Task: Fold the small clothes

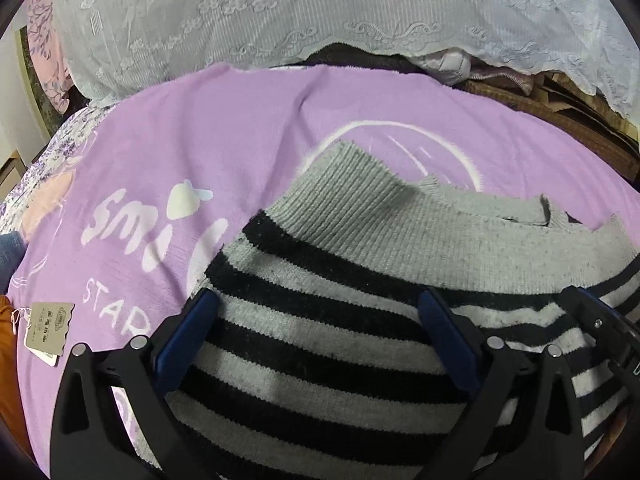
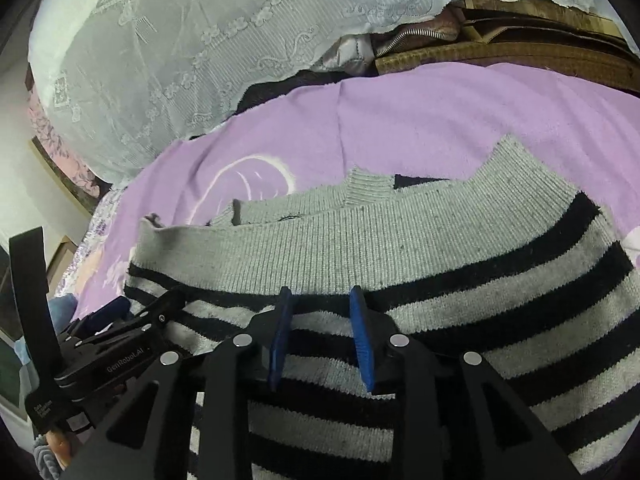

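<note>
Both grippers over striped sweater [image 1: 320, 320] on purple blanket [image 1: 200, 140]: left gripper [image 1: 316, 308] jaws wide apart, right gripper [image 2: 320, 300] jaws slightly parted, nothing gripped.

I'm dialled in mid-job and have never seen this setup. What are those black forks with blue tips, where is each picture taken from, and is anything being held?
Each picture comes from a camera mounted on a hand-held gripper and looks forward along its two fingers; a person carries one in each hand.

The left camera shows the left gripper, its blue-padded fingers spread wide over a black-and-grey striped sweater.

The right camera shows the right gripper with a narrow gap between its pads and nothing pinched there. The left tool appears at that picture's left edge.

The sweater lies on a purple printed blanket. A white lace cover is behind it, and a paper tag lies on the blanket.

Nothing is held.
</note>
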The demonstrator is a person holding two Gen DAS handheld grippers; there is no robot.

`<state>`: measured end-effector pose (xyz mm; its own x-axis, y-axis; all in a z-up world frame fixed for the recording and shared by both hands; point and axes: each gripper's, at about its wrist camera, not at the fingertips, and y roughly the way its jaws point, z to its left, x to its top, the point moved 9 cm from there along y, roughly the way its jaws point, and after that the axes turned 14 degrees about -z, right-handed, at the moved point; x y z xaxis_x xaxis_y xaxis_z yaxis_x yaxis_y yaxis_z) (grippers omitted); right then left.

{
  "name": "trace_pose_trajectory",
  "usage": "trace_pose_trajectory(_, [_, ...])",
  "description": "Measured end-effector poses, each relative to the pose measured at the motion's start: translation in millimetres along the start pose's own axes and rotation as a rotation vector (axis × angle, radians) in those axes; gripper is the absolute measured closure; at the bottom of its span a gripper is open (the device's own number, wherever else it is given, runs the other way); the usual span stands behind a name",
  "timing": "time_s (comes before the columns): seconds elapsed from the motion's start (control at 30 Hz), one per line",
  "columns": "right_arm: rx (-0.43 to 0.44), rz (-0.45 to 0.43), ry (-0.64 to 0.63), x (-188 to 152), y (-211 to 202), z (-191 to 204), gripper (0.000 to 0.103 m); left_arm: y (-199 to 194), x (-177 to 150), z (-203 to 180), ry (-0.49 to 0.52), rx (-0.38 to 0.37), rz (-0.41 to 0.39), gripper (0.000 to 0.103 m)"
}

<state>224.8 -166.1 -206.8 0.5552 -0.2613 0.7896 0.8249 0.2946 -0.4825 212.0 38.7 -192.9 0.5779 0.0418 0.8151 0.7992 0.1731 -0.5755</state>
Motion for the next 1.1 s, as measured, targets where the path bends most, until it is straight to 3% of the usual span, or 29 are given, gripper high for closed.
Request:
trace_pose_trajectory(0.2, [-0.006,-0.053,-0.029,3,-14,5,0.065,-8,1,2,-0.019,-0.016,-0.023,0.005])
trace_pose_trajectory(0.5, [-0.030,-0.118,-0.082,2,-51,5,0.064,-35,-1,7,-0.030,-0.011,-0.062,0.005])
trace_pose_trajectory(0.77, [-0.040,-0.112,-0.089,-11,-69,2,0.064,-59,-7,2,-0.003,-0.020,-0.086,0.005])
trace_pose_trajectory(0.97, [-0.065,-0.070,-0.115,-25,-66,-1,0.061,-49,-29,-7,0.053,-0.009,-0.020,0.004])
trace_pose_trajectory(1.1, [-0.071,-0.072,-0.140,-27,-65,2,0.059,-49,-32,-8,0.064,0.000,-0.028,0.004])
